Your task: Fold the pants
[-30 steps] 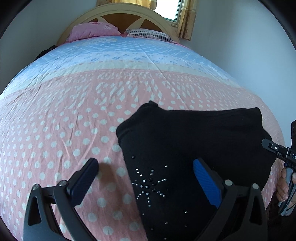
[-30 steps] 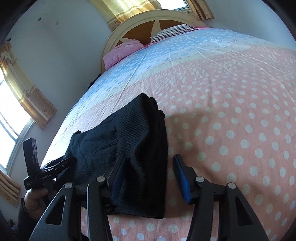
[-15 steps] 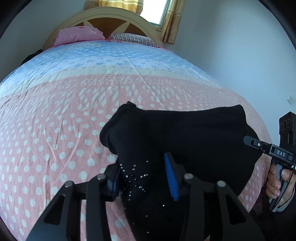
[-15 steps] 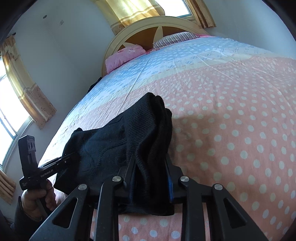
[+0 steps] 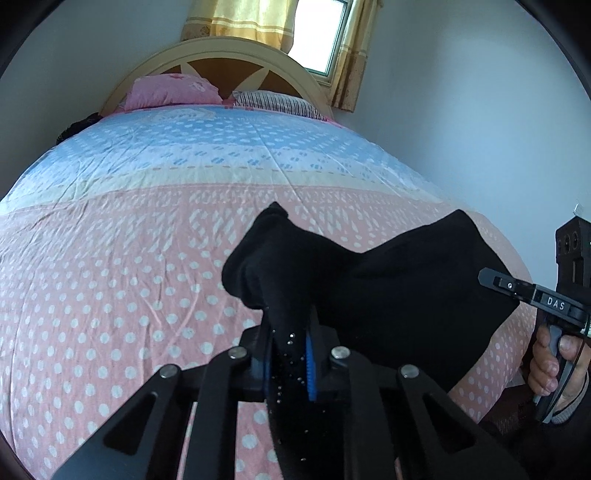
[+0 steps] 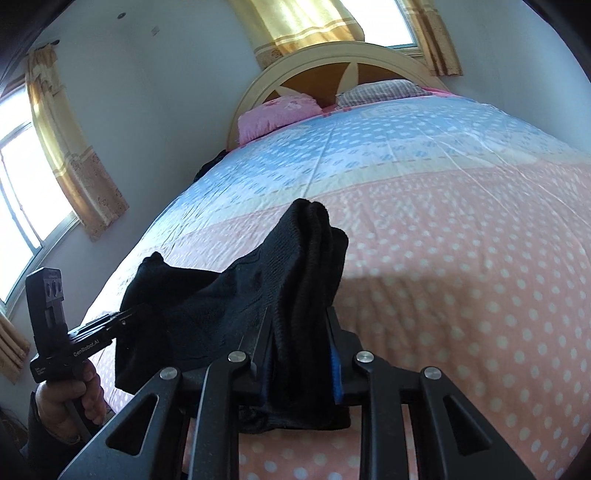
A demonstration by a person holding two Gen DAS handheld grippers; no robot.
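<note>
Pants (image 5: 388, 295), already folded small, hang above the bed (image 5: 129, 258), pinched by left gripper (image 5: 290, 363) and right gripper (image 6: 301, 363); another fold remains.

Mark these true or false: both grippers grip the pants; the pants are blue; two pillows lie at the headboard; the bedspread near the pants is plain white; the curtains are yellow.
1. Both grippers grip the pants. True: the left gripper and the right gripper are each shut on black cloth.
2. The pants are blue. False: they are black; only the finger pads are blue.
3. Two pillows lie at the headboard. True: a pink pillow and a striped pillow.
4. The bedspread near the pants is plain white. False: it is pink with white dots.
5. The curtains are yellow. True.
</note>
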